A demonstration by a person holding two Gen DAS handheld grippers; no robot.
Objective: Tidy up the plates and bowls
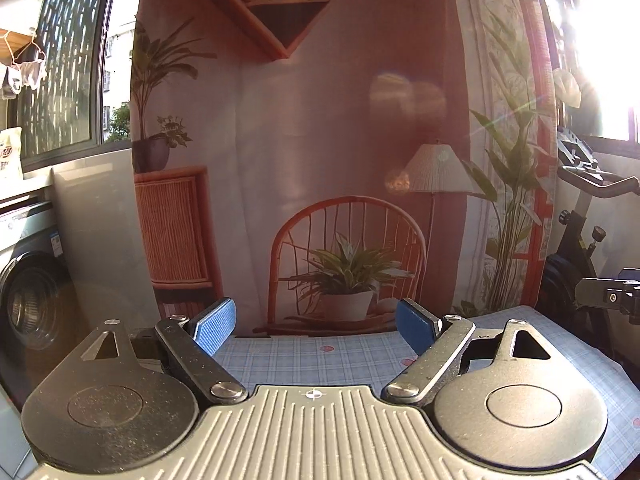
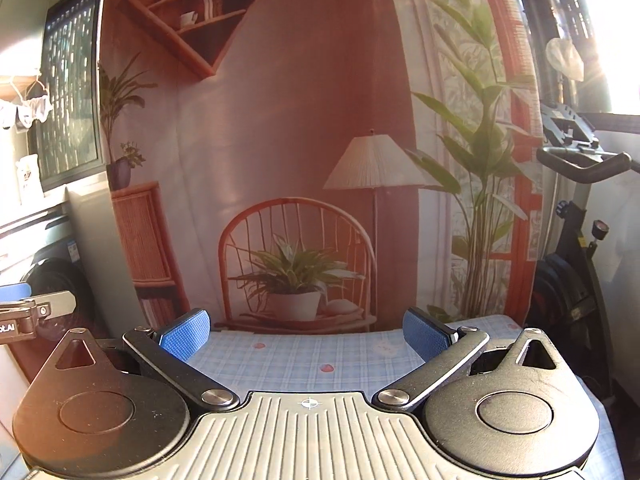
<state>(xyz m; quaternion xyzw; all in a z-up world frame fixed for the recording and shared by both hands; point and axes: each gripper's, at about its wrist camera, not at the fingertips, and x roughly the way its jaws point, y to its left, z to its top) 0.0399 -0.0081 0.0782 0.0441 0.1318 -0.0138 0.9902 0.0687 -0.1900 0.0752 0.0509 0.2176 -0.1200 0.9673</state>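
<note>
No plate or bowl shows in either view. My left gripper [image 1: 315, 326] is open, its blue pads [image 1: 214, 326] spread wide with nothing between them, raised above the far part of the table [image 1: 304, 356] with its blue checked cloth. My right gripper [image 2: 303, 332] is open too, blue pads [image 2: 186, 338] wide apart and empty, over the same cloth [image 2: 304, 356]. The right gripper's tip [image 1: 612, 294] shows at the right edge of the left wrist view. The left gripper's tip [image 2: 32, 306] shows at the left edge of the right wrist view.
A printed backdrop [image 1: 320, 160] of a chair, lamp and plants hangs right behind the table's far edge. A washing machine [image 1: 28, 300] stands at the left, an exercise bike [image 1: 580, 216] at the right. Strong sunlight glares through the right window [image 1: 600, 40].
</note>
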